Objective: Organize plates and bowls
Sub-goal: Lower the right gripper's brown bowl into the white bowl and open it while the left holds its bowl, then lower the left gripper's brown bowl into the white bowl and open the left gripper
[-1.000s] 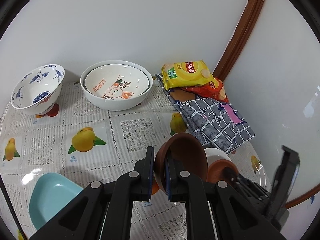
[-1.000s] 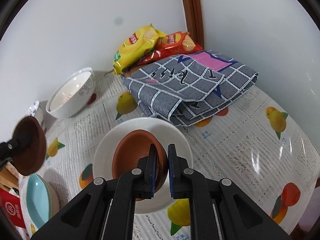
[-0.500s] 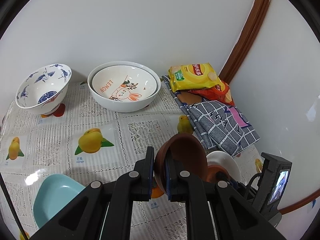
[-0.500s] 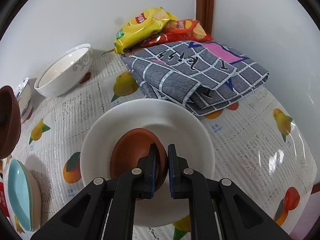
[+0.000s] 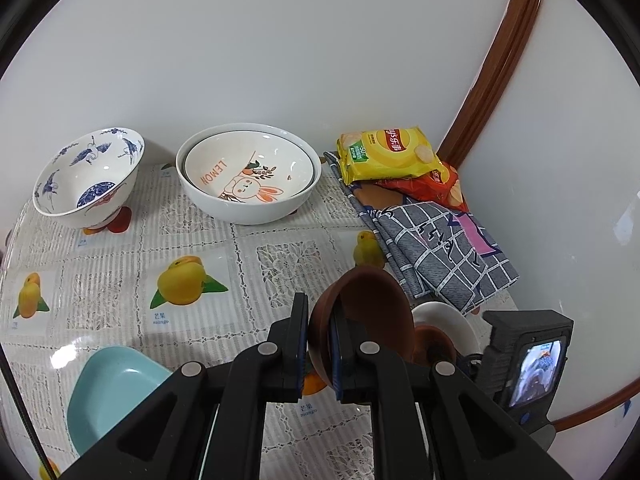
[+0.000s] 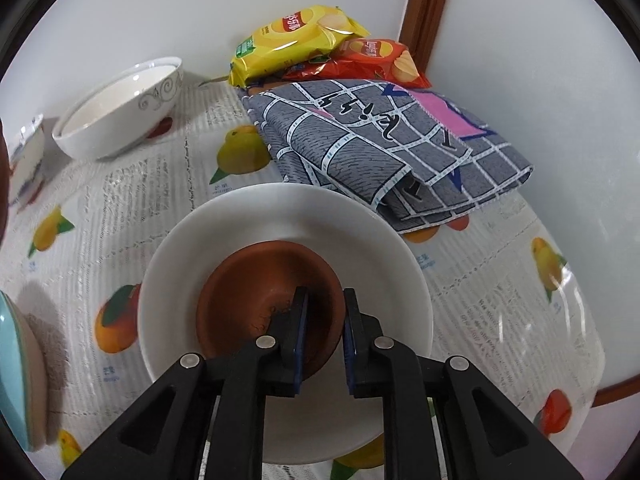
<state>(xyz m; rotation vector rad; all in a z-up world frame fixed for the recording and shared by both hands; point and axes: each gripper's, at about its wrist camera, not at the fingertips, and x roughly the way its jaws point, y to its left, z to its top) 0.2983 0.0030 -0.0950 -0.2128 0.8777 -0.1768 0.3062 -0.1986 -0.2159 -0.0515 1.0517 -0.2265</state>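
1. The right gripper (image 6: 323,326) has just been opening its jaws. They straddle the near rim of a brown bowl (image 6: 256,292) sitting in the white plate (image 6: 372,240), with the pads apparently clear of it: a release step.
2. The left gripper (image 5: 319,342) pinches a second brown bowl (image 5: 372,308) by its rim, held tilted.
3. Judged next: the right withdraws, and the left nests its bowl in the released one, beyond its jaws.

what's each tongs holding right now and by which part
Left tongs: a brown bowl, pinched by its rim. Right tongs: nothing; just opened, astride the rim of the brown bowl on the white plate.
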